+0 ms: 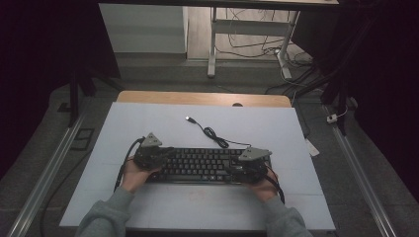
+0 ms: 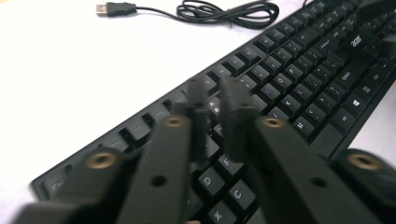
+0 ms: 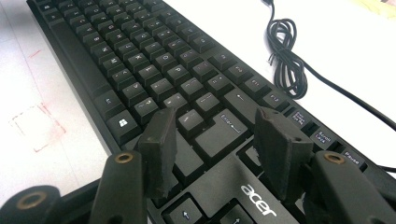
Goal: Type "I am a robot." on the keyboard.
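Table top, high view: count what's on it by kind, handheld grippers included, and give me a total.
Black acer computer keyboard: 1
Black coiled USB cable with silver plug: 1
Handheld two-jaw grippers: 2, left gripper with a narrow gap between its jaws and nothing in it, right gripper with jaws apart above the Enter key
Total: 4

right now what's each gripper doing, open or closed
left gripper: fingers slightly apart, holding nothing, over the keyboard
right gripper: open, holding nothing, over the Enter key
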`<state>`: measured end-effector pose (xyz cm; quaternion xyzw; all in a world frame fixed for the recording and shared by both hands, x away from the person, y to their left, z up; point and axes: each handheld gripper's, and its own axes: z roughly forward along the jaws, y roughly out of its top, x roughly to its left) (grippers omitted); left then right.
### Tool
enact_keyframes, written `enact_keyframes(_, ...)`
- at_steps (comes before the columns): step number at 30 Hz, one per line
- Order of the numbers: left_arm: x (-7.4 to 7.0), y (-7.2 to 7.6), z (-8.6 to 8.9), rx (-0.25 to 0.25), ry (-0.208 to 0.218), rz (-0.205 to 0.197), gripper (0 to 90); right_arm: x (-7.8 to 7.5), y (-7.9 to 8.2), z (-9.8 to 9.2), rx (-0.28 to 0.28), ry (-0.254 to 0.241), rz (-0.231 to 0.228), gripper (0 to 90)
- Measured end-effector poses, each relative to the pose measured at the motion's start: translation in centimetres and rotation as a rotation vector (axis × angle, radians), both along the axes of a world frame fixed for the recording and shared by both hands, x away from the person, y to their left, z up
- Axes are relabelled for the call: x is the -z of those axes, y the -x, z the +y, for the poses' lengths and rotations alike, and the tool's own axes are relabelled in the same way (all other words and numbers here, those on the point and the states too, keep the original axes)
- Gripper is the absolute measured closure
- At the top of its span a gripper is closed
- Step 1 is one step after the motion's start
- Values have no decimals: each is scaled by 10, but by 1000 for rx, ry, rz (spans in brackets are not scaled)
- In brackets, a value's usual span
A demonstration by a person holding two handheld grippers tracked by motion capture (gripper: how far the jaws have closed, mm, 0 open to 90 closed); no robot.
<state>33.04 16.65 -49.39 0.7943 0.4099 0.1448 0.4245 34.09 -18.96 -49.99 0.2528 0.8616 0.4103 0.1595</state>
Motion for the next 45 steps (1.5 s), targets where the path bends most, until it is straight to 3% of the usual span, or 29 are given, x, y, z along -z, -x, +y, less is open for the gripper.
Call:
enact_keyframes(5, -3, 8, 12, -40, 6, 3, 502, 0, 0, 0, 5, 8, -3, 487)
enact_keyframes(10, -1, 11, 19, -51, -7, 20, 415, 1, 0, 0, 1, 4, 0, 484)
enact_keyframes(27, 2, 14, 27, -61, -17, 32, 365, -1, 0, 2, -7, -1, 1, 483)
enact_keyframes(37, 3, 15, 24, -56, -23, 34, 360, -6, 0, 23, -52, -29, 8, 510)
enact_keyframes(40, 3, 15, 23, -52, -28, 31, 359, -7, -1, 31, -70, -28, 14, 574)
enact_keyframes(45, 3, 15, 22, -47, -30, 31, 357, -7, -2, 43, -114, -26, 33, 767)
